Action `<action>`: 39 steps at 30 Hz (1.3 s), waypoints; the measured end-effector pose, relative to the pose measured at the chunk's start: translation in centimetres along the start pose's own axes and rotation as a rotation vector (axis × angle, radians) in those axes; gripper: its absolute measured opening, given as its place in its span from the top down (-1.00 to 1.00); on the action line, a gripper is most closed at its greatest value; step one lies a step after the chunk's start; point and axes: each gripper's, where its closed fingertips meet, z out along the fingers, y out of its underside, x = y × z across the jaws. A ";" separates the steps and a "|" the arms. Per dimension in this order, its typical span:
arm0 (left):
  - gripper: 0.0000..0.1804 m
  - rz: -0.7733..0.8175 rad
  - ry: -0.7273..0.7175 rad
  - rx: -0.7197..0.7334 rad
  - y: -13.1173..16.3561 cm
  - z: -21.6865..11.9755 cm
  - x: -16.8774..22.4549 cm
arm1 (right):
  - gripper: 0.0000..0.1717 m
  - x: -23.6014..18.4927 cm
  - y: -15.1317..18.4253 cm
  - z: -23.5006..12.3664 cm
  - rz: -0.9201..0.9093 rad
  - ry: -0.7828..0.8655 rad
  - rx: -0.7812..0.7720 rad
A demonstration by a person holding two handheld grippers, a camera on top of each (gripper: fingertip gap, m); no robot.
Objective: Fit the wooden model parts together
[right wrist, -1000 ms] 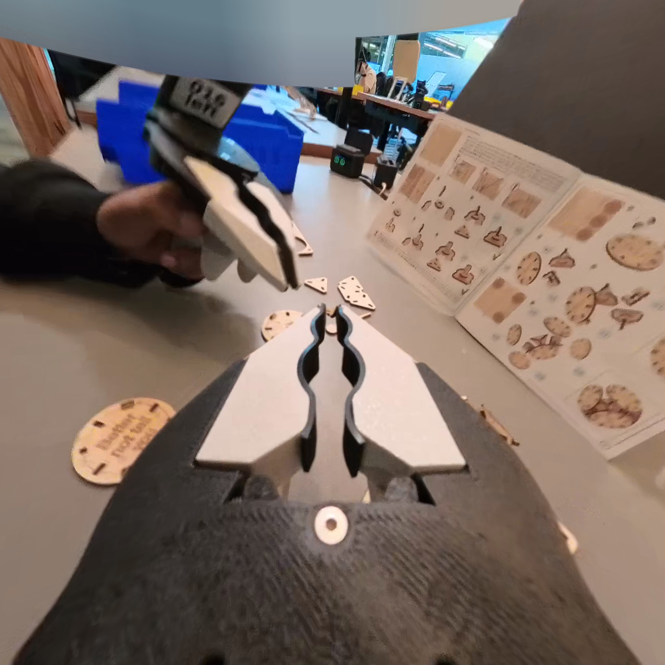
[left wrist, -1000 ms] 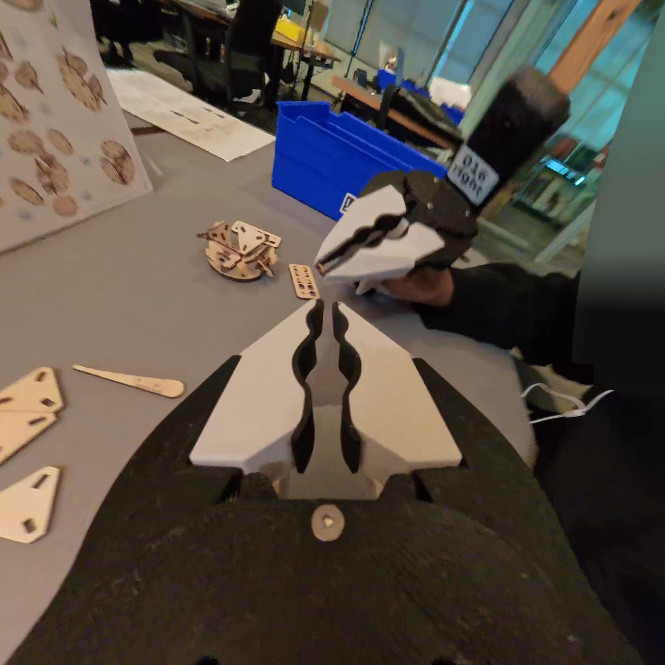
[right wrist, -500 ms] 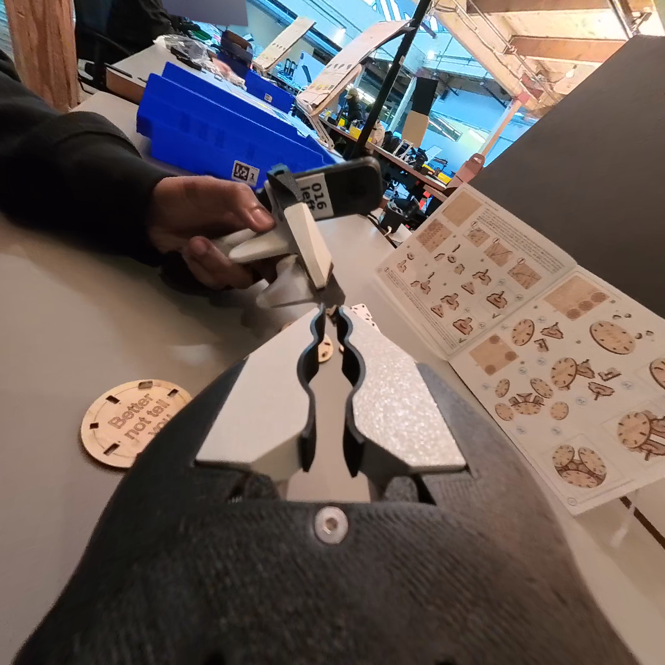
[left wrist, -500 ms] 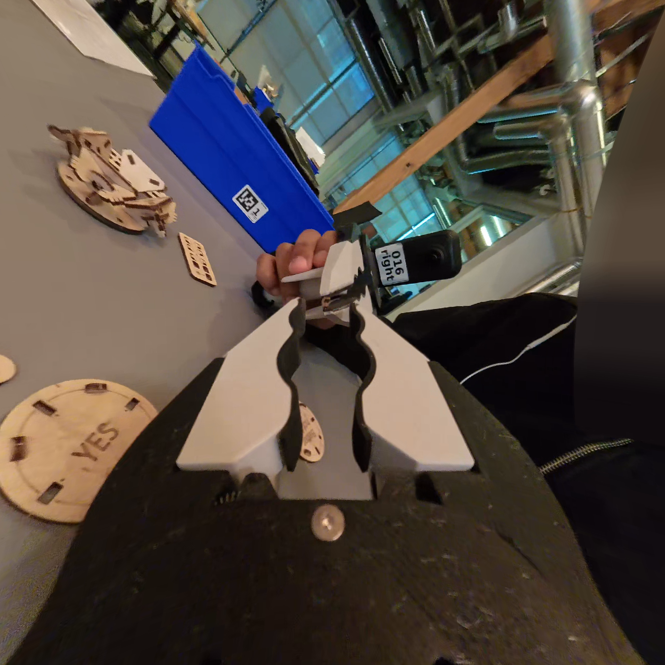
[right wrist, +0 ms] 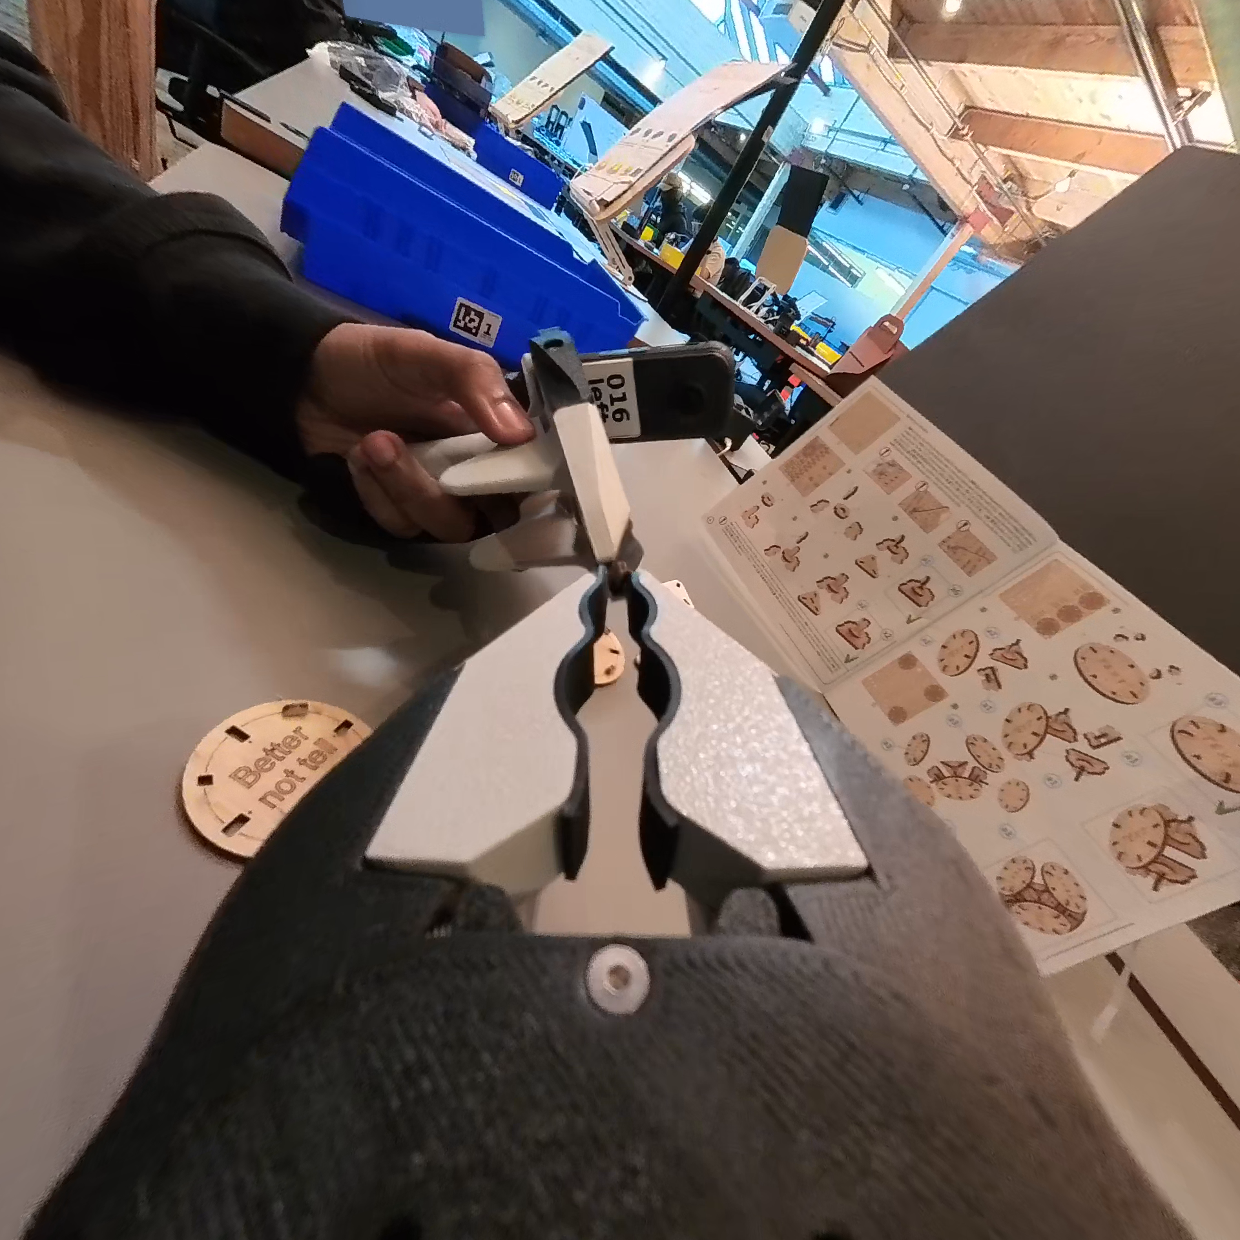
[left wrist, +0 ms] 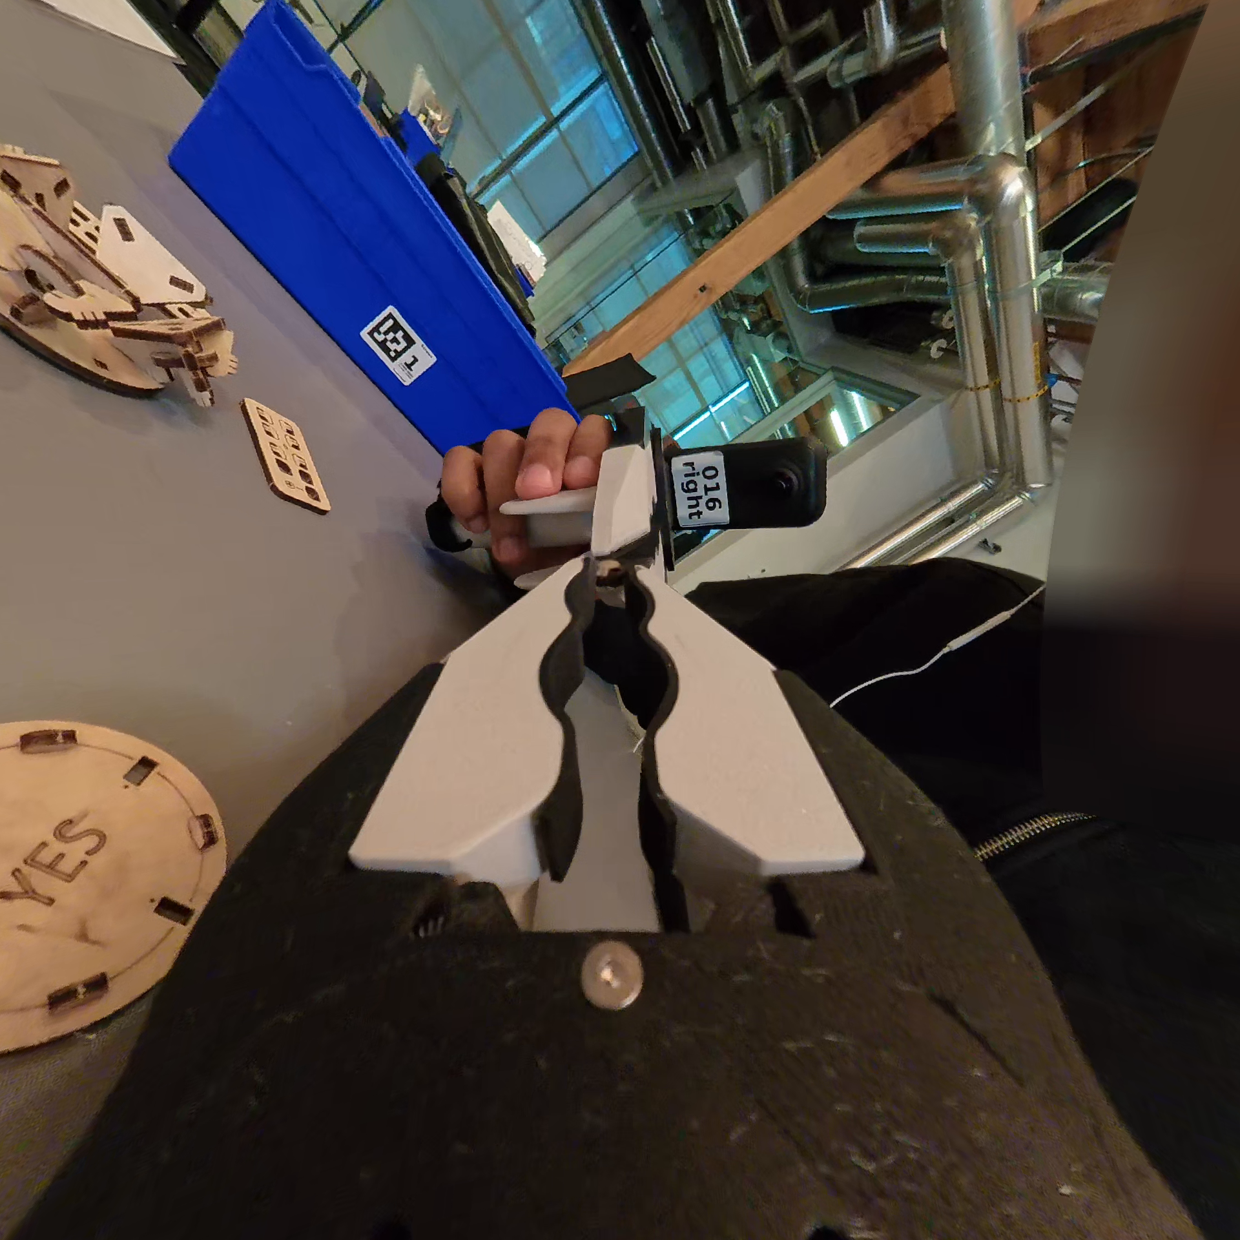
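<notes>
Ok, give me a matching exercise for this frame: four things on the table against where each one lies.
1. blue plastic bin
2. round wooden disc with rim slots
3. open paper instruction booklet
4. small rectangular wooden plate with holes

a. beside the partly built wooden model
b. lower left corner of the left wrist view
c. right side of the right wrist view
d. far side of the grey table

Pairs: 1-d, 2-b, 3-c, 4-a
</notes>
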 end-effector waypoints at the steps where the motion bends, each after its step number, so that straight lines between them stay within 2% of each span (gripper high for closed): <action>1: 0.97 0.001 0.001 0.003 -0.1 -0.1 0.0 | 0.96 0.0 0.0 -0.1 -0.005 0.003 -0.002; 7: 0.98 0.018 -0.027 0.017 -0.5 -0.4 0.0 | 1.00 0.4 0.3 -0.4 -0.027 0.024 -0.032; 10: 0.97 0.091 -0.089 0.015 -0.6 -0.5 -0.4 | 1.00 0.6 -0.1 -0.5 0.025 0.023 -0.008; 13: 0.98 0.278 -0.217 0.005 -1.0 -0.8 -0.7 | 0.92 1.0 -0.4 -0.8 0.161 0.000 0.032; 17: 0.97 0.622 -0.423 -0.060 -1.0 -0.8 -0.7 | 0.79 1.2 0.0 -0.7 0.369 -0.064 0.045; 20: 0.97 0.879 -0.564 -0.094 -1.0 -0.6 -0.5 | 0.75 1.0 -0.3 -0.6 0.529 -0.129 0.071; 22: 0.97 0.993 -0.620 -0.115 -0.8 -0.4 -0.4 | 0.77 1.3 -0.7 -0.7 0.664 -0.160 0.109; 27: 0.97 1.055 -0.641 -0.120 -0.6 -0.1 -0.2 | 0.87 1.0 -0.9 -0.7 1.009 -0.315 0.165; 30: 0.97 1.086 -0.658 -0.117 -0.7 -0.2 -0.2 | 0.87 0.9 -0.5 -0.6 1.144 -0.367 0.170; 34: 0.97 1.133 -0.698 -0.161 -0.3 0.0 -0.6 | 0.86 0.6 -0.4 -0.4 1.171 -0.375 0.153; 39: 0.98 1.180 -0.740 -0.187 0.0 0.3 -1.0 | 0.97 0.2 0.1 -0.4 1.239 -0.406 0.116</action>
